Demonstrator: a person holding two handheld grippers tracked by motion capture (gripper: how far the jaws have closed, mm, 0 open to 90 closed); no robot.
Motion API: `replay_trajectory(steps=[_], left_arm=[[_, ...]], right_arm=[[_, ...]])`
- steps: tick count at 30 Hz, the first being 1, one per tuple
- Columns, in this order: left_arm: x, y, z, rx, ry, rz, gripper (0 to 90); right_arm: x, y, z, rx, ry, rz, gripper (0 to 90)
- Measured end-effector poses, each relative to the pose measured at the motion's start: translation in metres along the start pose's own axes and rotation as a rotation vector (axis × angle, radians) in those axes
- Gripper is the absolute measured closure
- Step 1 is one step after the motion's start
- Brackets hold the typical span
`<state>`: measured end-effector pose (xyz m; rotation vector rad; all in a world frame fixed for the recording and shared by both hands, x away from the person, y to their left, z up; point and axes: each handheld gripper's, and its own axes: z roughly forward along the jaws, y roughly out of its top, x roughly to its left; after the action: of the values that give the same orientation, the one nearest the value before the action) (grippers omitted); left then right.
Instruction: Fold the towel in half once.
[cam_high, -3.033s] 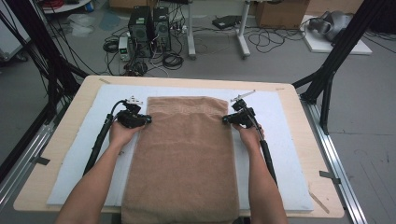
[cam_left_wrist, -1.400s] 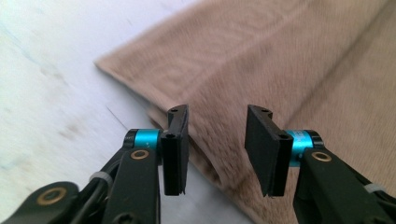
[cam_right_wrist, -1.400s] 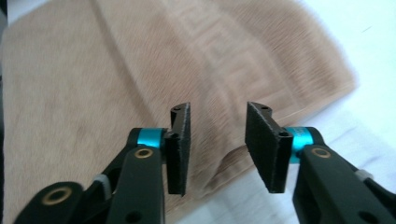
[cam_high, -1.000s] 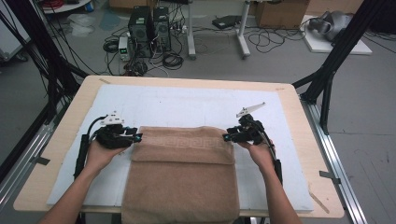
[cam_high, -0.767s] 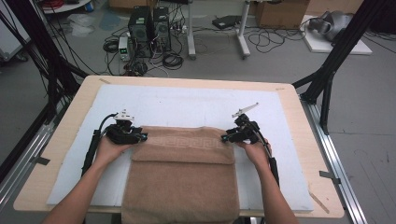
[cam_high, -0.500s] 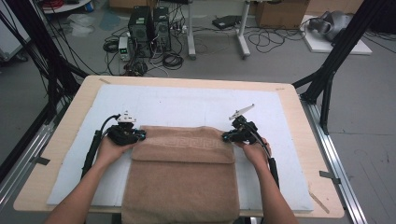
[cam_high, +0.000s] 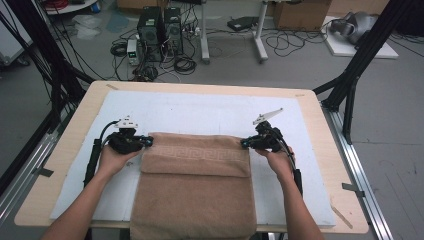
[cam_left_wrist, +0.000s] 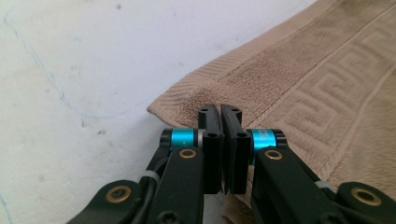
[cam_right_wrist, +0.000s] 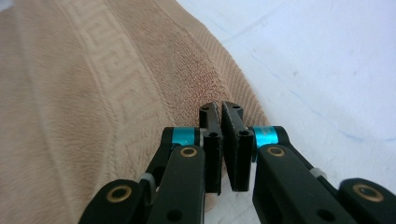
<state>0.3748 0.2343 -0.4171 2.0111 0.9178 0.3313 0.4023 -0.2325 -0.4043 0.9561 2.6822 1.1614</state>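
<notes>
A tan towel (cam_high: 195, 185) with a key-pattern border lies on the white mat (cam_high: 200, 112), its far part folded back over itself, its near end hanging over the table's front edge. My left gripper (cam_high: 149, 141) sits at the left corner of the folded flap. Its jaws are shut on the towel's corner (cam_left_wrist: 187, 100), as the left gripper (cam_left_wrist: 220, 112) view shows. My right gripper (cam_high: 243, 145) is at the flap's right corner. In the right gripper (cam_right_wrist: 220, 108) view its jaws are pinched on the towel's edge (cam_right_wrist: 224, 84). Both grippers rest low, near the mat.
The wooden table (cam_high: 210, 89) frames the mat. Black frame posts (cam_high: 350, 75) stand at the right and left corners. Computers and cables (cam_high: 160, 30) lie on the floor beyond the far edge. Bare mat stretches beyond the towel.
The towel's far edge was pulled toward the person and folded over the near part. Over the last second the left gripper shifted slightly right, and the right gripper barely moved.
</notes>
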Motion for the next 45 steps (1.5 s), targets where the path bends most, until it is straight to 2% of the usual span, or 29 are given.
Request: replay_trajectory(steps=[6,13,20,25,29,33,36,38,40,42,45], left_arm=[[-0.006,0.002,-0.017,-0.025,-0.006,0.028,87.0],[-0.02,0.0,-0.03,-0.018,-0.019,0.085,87.0],[-0.04,-0.018,-0.045,0.0,-0.056,0.122,86.9],[-0.051,-0.038,-0.055,0.012,-0.075,0.118,86.9],[-0.054,-0.055,-0.056,0.035,-0.096,0.096,86.8],[-0.055,-0.066,-0.049,0.068,-0.109,0.092,86.6],[-0.055,-0.066,-0.046,0.073,-0.105,0.09,86.1],[-0.054,-0.064,-0.046,0.067,-0.095,0.076,81.0],[-0.051,-0.06,-0.048,0.058,-0.097,0.063,73.3],[-0.05,-0.055,-0.051,0.036,-0.091,0.055,67.0],[-0.045,-0.043,-0.053,0.024,-0.071,0.067,64.3]], right_arm=[[0.013,0.005,-0.017,-0.014,0.031,-0.039,86.8],[0.025,0.002,-0.027,-0.018,0.062,-0.061,86.6],[0.045,-0.011,-0.031,0.016,0.088,-0.103,86.5],[0.061,-0.025,-0.027,0.053,0.132,-0.129,86.4],[0.065,-0.037,-0.02,0.093,0.155,-0.115,86.4],[0.066,-0.05,-0.012,0.114,0.169,-0.09,86.4],[0.065,-0.054,-0.007,0.132,0.162,-0.083,86.0],[0.065,-0.053,-0.007,0.131,0.164,-0.078,84.0],[0.066,-0.049,-0.009,0.116,0.15,-0.097,79.2],[0.066,-0.043,-0.014,0.093,0.143,-0.09,72.7],[0.062,-0.034,-0.021,0.063,0.104,-0.109,64.4]])
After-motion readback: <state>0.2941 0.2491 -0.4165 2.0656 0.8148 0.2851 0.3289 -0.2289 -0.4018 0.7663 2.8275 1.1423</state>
